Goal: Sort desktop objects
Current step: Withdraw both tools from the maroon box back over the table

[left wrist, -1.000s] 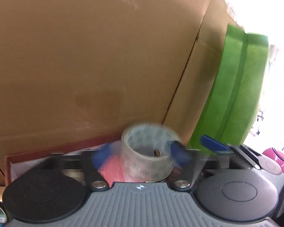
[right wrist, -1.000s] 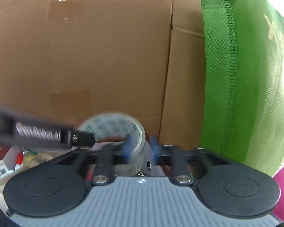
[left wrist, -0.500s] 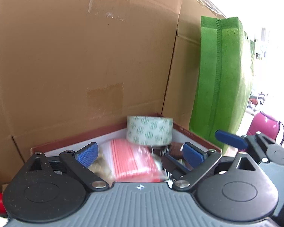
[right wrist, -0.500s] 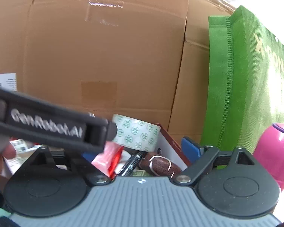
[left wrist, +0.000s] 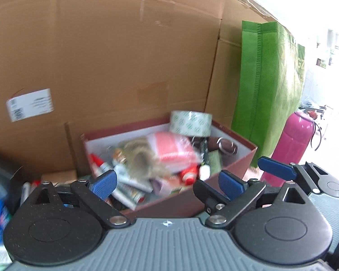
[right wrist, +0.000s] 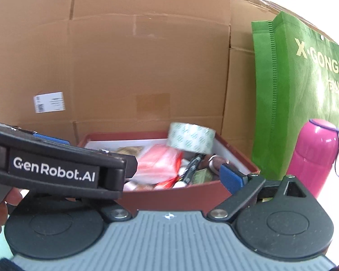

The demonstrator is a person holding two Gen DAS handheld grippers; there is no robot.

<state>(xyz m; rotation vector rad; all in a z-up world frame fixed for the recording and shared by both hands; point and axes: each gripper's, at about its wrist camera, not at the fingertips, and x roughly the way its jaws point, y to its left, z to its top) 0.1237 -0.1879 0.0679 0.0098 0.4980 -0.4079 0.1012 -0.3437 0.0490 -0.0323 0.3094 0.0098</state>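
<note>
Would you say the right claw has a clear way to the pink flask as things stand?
Probably yes. The right claw is open and empty, and the pink flask stands upright beside the red box, in front of the green bag, with nothing visible between them. Its base is hidden.

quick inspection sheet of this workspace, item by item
surface: mostly hidden; not clear what the box rests on
job's things: tape roll at the far rim of the red box, atop its contents
clutter: red packet, glue bottles, pen piled inside
grippers: left gripper open, empty; right gripper open, empty, partly hidden
cables: nothing seen
surroundings: cardboard wall, green bag, pink flask
</note>
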